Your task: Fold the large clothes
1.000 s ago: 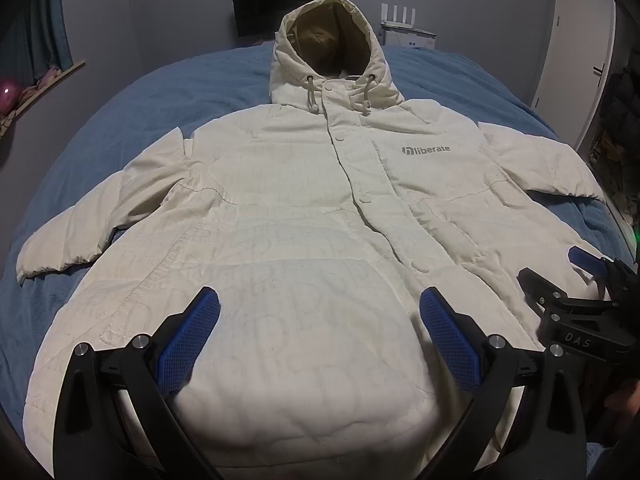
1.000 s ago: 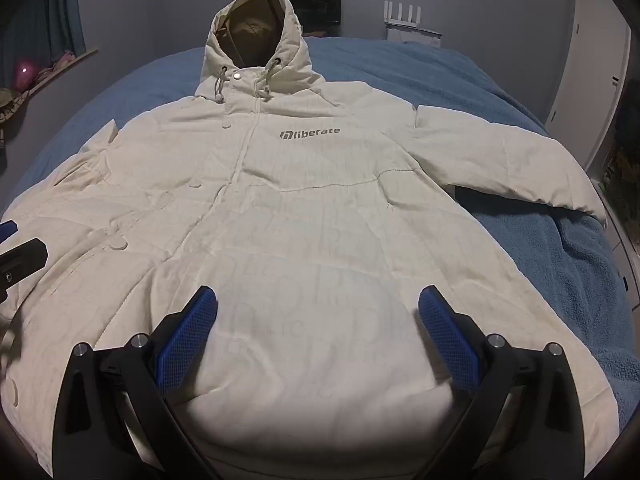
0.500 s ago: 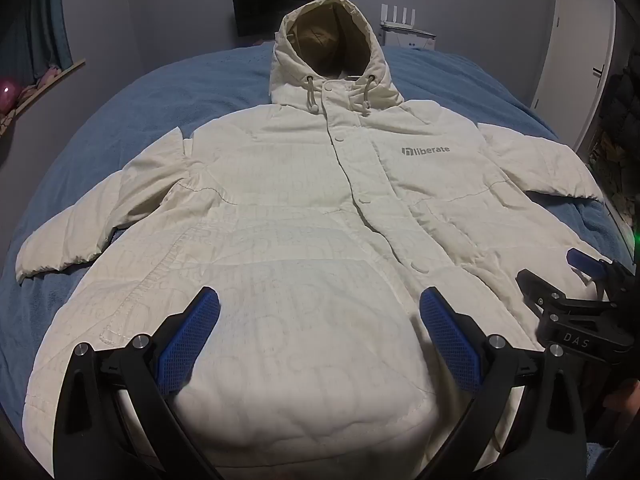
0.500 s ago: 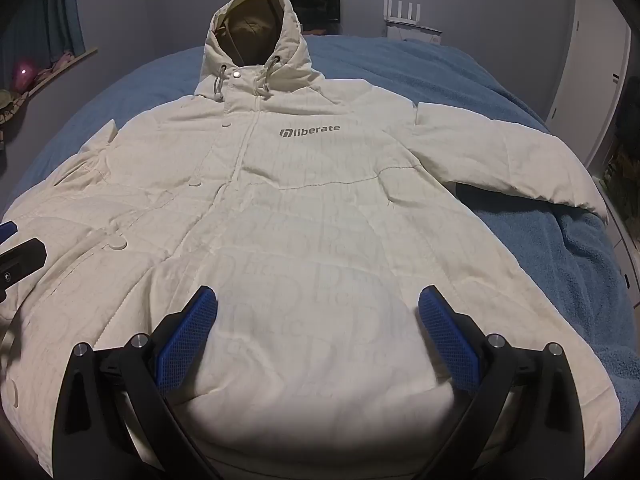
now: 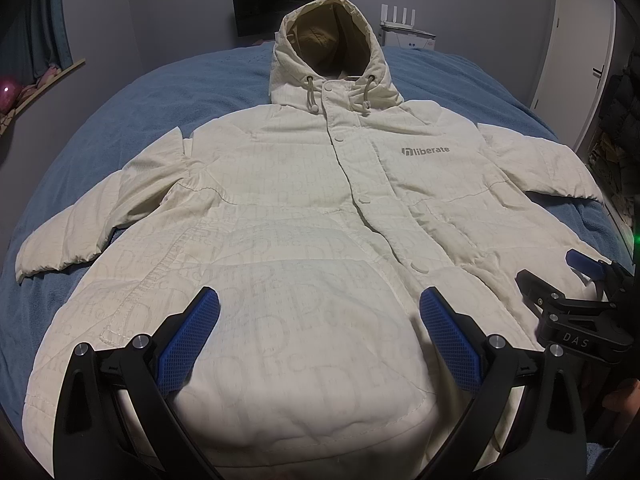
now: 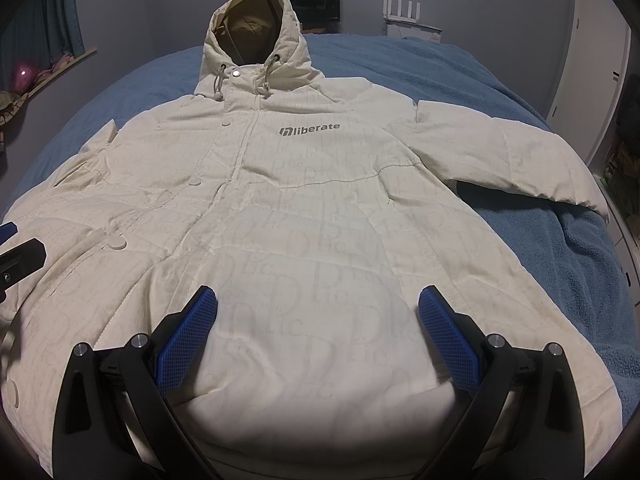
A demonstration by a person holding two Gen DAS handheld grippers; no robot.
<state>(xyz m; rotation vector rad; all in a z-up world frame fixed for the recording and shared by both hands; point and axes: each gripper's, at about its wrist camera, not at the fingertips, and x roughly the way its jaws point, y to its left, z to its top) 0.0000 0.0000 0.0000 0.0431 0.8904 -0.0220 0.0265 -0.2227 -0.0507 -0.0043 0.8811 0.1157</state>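
Note:
A cream hooded puffer coat [image 5: 304, 208] with a grey "liberate" logo lies face up and spread flat on a blue bed [image 5: 132, 112], hood far, both sleeves out to the sides. My left gripper [image 5: 318, 320] is open and empty over the coat's lower left front near the hem. My right gripper [image 6: 318, 320] is open and empty over the lower right front; it also shows at the right edge of the left wrist view [image 5: 576, 304]. The coat [image 6: 320, 200] fills the right wrist view, its right sleeve [image 6: 508, 160] lying on the bedspread.
A dark monitor [image 5: 276, 0] and a white router [image 5: 404, 28] stand against the far wall. A white door [image 5: 580, 52] is at the right. A shelf with a pink ball [image 5: 8, 90] is at the left. Blue bedspread [image 6: 580, 264] borders the coat.
Both grippers stay open over the hem. The views shift only very slightly; the coat has not moved.

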